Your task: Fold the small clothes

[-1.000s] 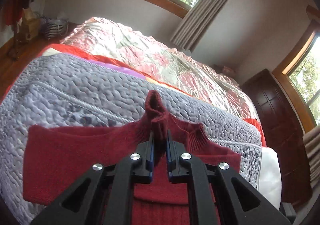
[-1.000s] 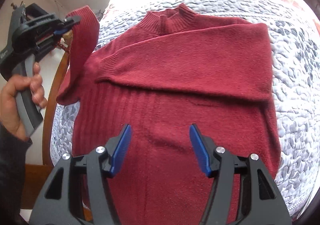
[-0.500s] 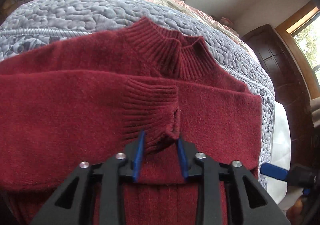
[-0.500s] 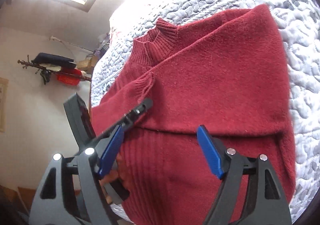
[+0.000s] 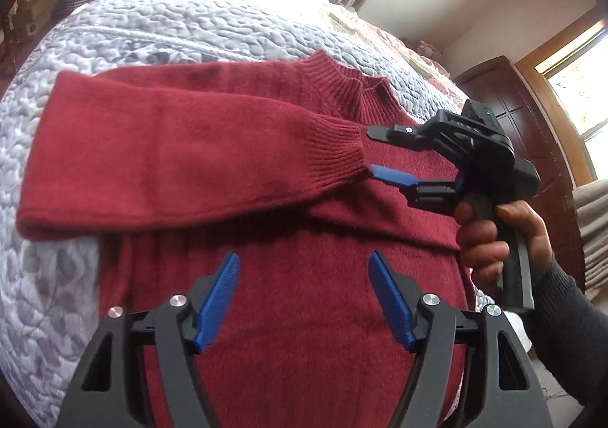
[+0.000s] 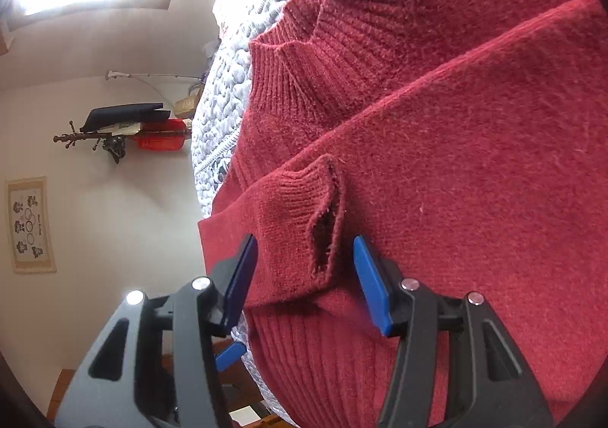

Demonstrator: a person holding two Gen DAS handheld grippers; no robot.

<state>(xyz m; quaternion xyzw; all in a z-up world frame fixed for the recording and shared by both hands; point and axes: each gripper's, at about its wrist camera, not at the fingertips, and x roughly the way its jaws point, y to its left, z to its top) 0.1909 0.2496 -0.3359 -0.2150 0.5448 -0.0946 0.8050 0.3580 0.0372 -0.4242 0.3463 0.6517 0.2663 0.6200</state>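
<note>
A dark red knit sweater (image 5: 304,314) lies face up on the bed, collar (image 5: 353,86) at the far end. One sleeve (image 5: 171,154) is folded across the chest, and its ribbed cuff (image 5: 338,154) rests near the middle. My left gripper (image 5: 304,298) hovers open over the ribbed body, holding nothing. A hand (image 5: 494,238) holds my right gripper (image 5: 374,152), which is open with its fingertips on either side of the cuff end. In the right wrist view the cuff (image 6: 304,222) sits between the open blue pads of the right gripper (image 6: 304,272).
A grey quilted bedspread (image 5: 133,32) covers the bed, with a floral quilt behind it. A dark wooden wardrobe (image 5: 532,116) and curtains stand at the right. On the left wall hang a rack (image 6: 125,131) and a framed picture (image 6: 30,222).
My left gripper has let go of the cuff, opened wide and pulled back over the sweater body. The sleeve now lies flat across the chest. My right gripper has closed in on the cuff.
</note>
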